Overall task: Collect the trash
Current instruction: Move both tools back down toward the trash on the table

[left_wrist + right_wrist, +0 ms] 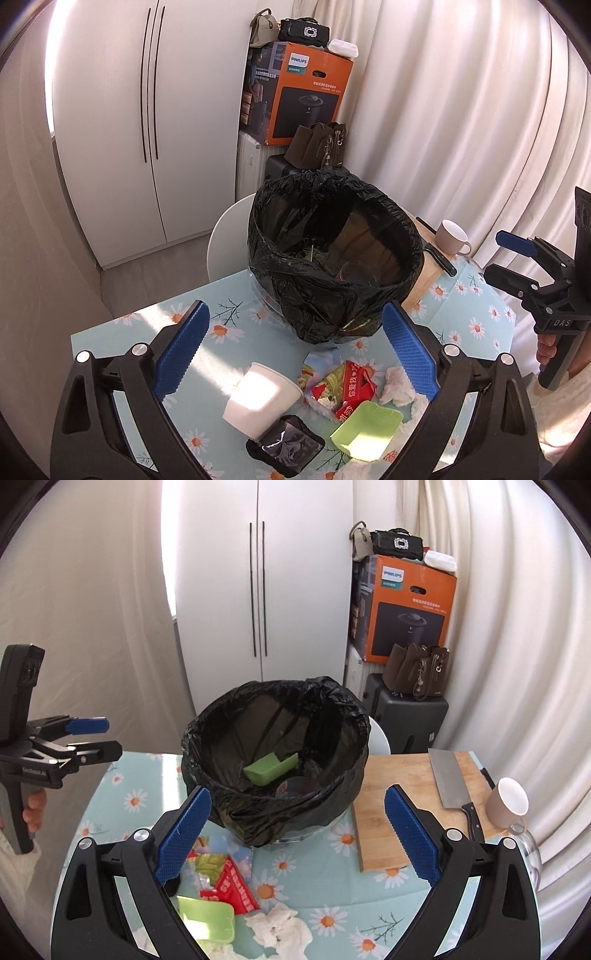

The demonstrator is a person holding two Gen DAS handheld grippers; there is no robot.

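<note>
Both my left claw [295,354] and right claw [297,834] gape wide and empty just before the black-lined round bin [332,254], where the crumpled white tissue [280,928] may tear or snag if I pinch it.

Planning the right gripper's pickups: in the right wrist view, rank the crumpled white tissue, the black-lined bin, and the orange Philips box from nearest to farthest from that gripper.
1. Crumpled white tissue: on the tablecloth, low between the open right gripper fingers.
2. Black-lined bin: on the table just beyond the fingertips, centre.
3. Orange Philips box: far back right, stacked by the curtain.
</note>
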